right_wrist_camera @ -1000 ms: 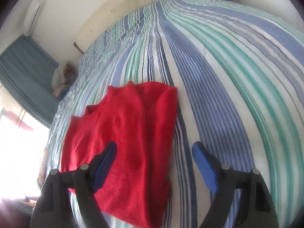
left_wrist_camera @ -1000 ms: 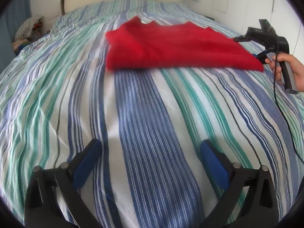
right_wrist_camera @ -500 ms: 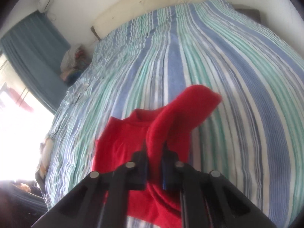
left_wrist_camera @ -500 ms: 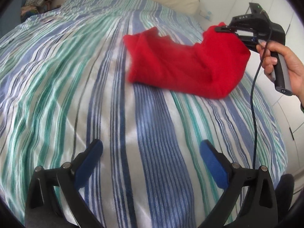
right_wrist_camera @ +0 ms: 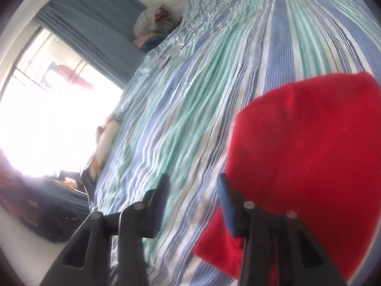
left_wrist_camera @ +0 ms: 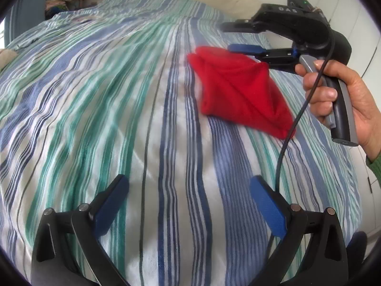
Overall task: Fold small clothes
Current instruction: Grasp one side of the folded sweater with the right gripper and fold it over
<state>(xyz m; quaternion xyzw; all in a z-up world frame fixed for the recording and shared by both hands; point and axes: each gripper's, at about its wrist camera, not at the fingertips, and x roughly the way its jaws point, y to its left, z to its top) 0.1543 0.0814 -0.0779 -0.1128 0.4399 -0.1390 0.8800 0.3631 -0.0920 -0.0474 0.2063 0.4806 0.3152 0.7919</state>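
Note:
A small red garment (left_wrist_camera: 240, 90) lies folded over on the striped bed; it also shows in the right wrist view (right_wrist_camera: 309, 162). My left gripper (left_wrist_camera: 188, 200) is open and empty, low over bare bedspread, well short of the garment. My right gripper (right_wrist_camera: 193, 188) is open with nothing between its fingers; the garment lies just to its right. In the left wrist view the right gripper (left_wrist_camera: 240, 37) hovers over the garment's far edge, held by a hand (left_wrist_camera: 343, 95).
The striped bedspread (left_wrist_camera: 95, 100) covers the whole bed. A pile of clothes (right_wrist_camera: 154, 28) sits by the blue curtain (right_wrist_camera: 95, 23) at the bed's far corner. A bright window (right_wrist_camera: 47, 109) lies left. A black cable (left_wrist_camera: 285, 147) hangs from the right gripper.
The right gripper closed on the garment's end, lifted it and carried it over the rest, then opened and let go. The garment is now folded shorter. The left gripper stayed open.

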